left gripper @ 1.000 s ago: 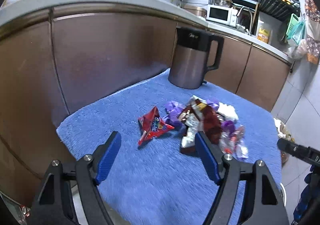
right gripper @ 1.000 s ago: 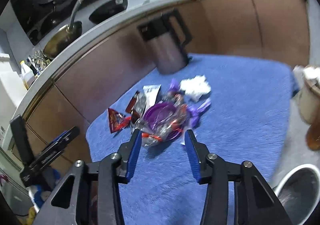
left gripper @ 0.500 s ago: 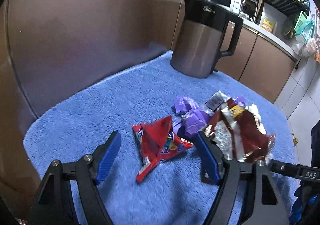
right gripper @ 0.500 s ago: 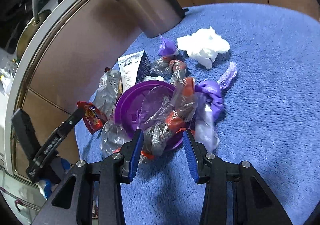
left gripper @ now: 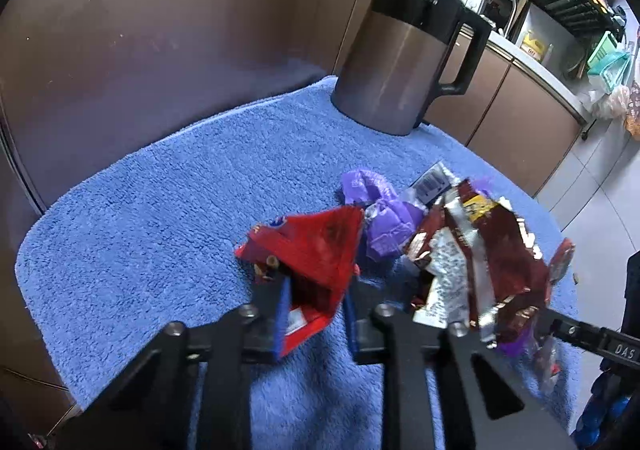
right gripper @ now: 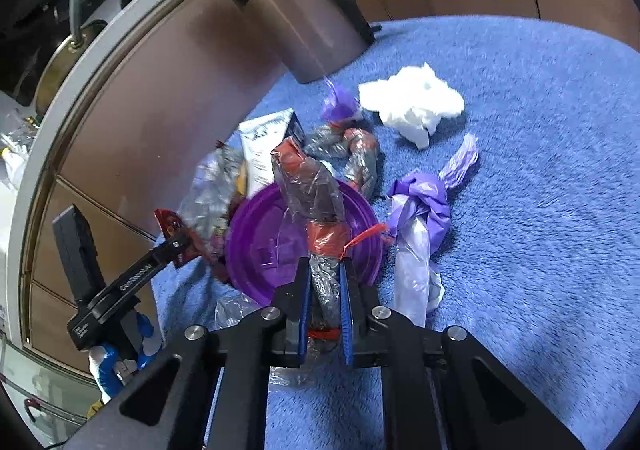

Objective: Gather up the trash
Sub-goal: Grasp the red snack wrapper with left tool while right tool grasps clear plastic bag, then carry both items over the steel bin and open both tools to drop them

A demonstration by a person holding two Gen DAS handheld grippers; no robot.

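A pile of trash lies on a blue towel (left gripper: 160, 210). In the left wrist view my left gripper (left gripper: 316, 310) is shut on a red snack wrapper (left gripper: 316, 250), beside purple plastic (left gripper: 384, 226) and a dark red foil bag (left gripper: 492, 262). In the right wrist view my right gripper (right gripper: 324, 306) is shut on a crumpled clear wrapper with red bands (right gripper: 316, 210), which stands over a purple plastic lid (right gripper: 260, 242). A white tissue (right gripper: 412, 106), a purple bag (right gripper: 420, 206) and a white sachet (right gripper: 260, 146) lie around it.
A steel and black kettle (left gripper: 400, 62) stands at the back of the towel, also in the right wrist view (right gripper: 296, 14). Brown cabinet doors (left gripper: 160, 30) rise behind the towel. The left gripper's arm (right gripper: 120, 282) shows at the left of the right wrist view.
Both grippers moved in on the pile and shut: the left on the red snack wrapper, the right on the clear wrapper, which now stands up from the lid.
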